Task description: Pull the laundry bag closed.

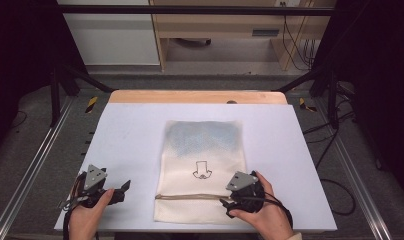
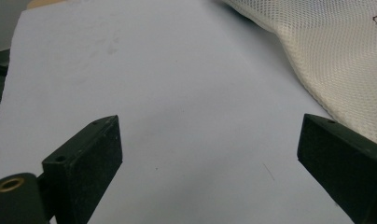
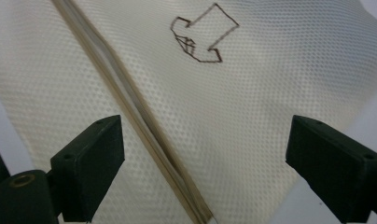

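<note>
High view | mesh bag (image 1: pixel 202 170) flat, zipper (image 1: pixel 190 196) closed | left gripper (image 1: pixel 121 189), right gripper (image 1: pixel 226 202): jaws spread, empty.

Both grippers are black, each topped by a grey three-cornered plate dotted with small dark screws. The left gripper (image 1: pixel 124 189) sits left of the mesh bag (image 1: pixel 202 150), the right gripper (image 1: pixel 225 203) at the bag's near right corner. Black cables trail from each toward the person. Their flat, rectangular jaw pads have a fine matte texture, small screw holes and a brass-ringed hole at the base. A pale cuff edges the right hand (image 1: pixel 262 215).
</note>
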Available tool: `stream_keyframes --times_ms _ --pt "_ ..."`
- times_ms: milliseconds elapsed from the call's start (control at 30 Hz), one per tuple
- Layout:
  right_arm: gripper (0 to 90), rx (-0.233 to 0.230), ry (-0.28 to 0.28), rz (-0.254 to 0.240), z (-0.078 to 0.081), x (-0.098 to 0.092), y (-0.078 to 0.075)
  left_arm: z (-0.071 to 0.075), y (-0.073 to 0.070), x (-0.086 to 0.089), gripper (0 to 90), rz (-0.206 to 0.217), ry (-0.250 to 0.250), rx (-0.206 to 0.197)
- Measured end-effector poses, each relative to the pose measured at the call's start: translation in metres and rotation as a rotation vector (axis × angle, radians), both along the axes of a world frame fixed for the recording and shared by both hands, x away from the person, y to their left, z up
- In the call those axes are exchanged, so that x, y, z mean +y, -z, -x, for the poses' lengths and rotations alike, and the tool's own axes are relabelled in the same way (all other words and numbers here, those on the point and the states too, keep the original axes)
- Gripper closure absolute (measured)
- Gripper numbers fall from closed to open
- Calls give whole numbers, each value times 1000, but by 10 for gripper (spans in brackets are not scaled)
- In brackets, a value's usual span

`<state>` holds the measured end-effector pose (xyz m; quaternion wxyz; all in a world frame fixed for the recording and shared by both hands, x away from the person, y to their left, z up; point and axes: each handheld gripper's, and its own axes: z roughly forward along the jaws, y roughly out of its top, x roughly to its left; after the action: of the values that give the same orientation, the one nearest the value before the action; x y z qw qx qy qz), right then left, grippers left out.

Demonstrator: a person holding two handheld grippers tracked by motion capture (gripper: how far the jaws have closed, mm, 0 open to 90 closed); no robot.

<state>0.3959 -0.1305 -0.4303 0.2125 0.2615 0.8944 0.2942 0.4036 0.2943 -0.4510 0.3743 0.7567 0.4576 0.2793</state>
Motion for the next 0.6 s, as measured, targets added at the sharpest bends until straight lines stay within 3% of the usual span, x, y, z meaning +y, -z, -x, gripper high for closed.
stream_keyframes --times_ms 100,200,600 --pt "155 11 -27 21 -3 10 -3 0 0 0 64 -4 2 4" --pt "183 34 -96 40 -7 29 -10 -1 1 0 64 -8 3 12" --pt "306 62 -216 119 -18 75 -32 -2 1 3 65 -7 -11 20"
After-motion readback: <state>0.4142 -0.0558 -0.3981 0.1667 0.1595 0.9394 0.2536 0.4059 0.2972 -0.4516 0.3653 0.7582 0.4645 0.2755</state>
